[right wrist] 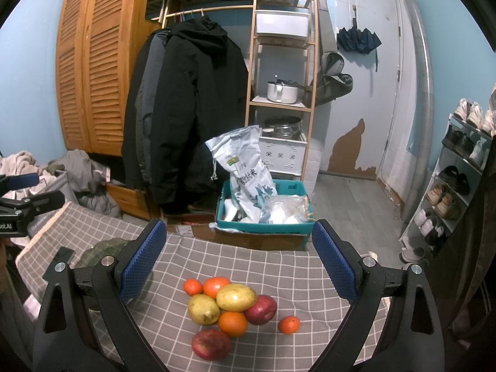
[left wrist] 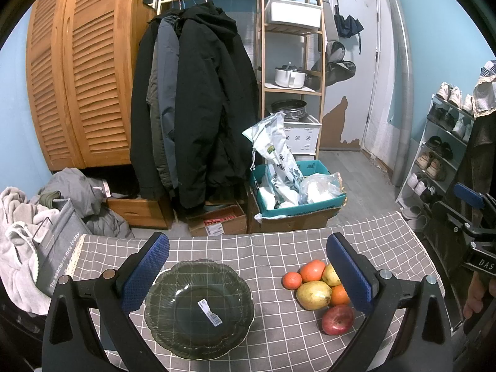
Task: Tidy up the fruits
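Observation:
A dark green glass bowl (left wrist: 199,308) with a barcode sticker sits empty on the grey checked tablecloth (left wrist: 272,254), between the fingers of my open left gripper (left wrist: 248,276). To its right lies a cluster of fruit: yellow pears (left wrist: 313,294), oranges (left wrist: 312,270) and a red apple (left wrist: 338,319). In the right wrist view the same heap shows pears (right wrist: 236,297), oranges (right wrist: 232,323), two red apples (right wrist: 211,343) and a lone small orange (right wrist: 289,324). My right gripper (right wrist: 237,266) hangs open above the heap, holding nothing. The bowl's rim (right wrist: 102,248) peeks out behind its left finger.
Beyond the table's far edge stand a teal box (left wrist: 297,192) with bags, cardboard boxes, hanging coats (left wrist: 198,105) and a wooden shelf (left wrist: 291,62). A shoe rack (left wrist: 440,145) is at right, laundry and a grey bag (left wrist: 59,254) at left. A hand (left wrist: 477,294) holds the right gripper.

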The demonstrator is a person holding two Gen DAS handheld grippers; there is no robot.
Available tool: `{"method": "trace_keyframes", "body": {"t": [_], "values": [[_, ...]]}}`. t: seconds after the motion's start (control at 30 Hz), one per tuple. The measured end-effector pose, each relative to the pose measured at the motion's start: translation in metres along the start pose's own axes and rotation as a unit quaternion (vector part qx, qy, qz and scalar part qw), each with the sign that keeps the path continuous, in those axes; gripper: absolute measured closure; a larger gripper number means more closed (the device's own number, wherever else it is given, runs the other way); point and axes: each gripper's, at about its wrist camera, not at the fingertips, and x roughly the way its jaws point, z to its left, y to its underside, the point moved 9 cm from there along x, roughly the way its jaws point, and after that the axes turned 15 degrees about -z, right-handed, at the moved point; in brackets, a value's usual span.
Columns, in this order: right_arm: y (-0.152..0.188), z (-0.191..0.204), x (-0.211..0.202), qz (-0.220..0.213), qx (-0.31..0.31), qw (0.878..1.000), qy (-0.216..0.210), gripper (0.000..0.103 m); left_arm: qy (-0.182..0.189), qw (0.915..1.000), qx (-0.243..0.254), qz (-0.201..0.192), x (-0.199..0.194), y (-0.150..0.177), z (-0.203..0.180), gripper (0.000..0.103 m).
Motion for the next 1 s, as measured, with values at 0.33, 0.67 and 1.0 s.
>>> {"method": "trace_keyframes", "body": {"t": [0.33, 0.67, 1.0], "values": [[-0.0003, -0.0002, -0.0004, 0.000, -0.001, 1.000, 0.000, 0.010, 0.000, 1.0000, 0.000, -0.001, 0.0000, -0.0001, 0.0001, 0.001], [-0.0005, -0.0008, -0.0007, 0.000, -0.001, 1.000, 0.000, 0.010, 0.000, 1.0000, 0.000, 0.000, -0.0002, 0.0006, -0.0004, 0.001], [0.0005, -0.0021, -0.0010, 0.002, -0.001, 1.000, 0.001, 0.010, 0.000, 1.0000, 0.000, 0.000, -0.0006, 0.0004, -0.0015, 0.001]]}}
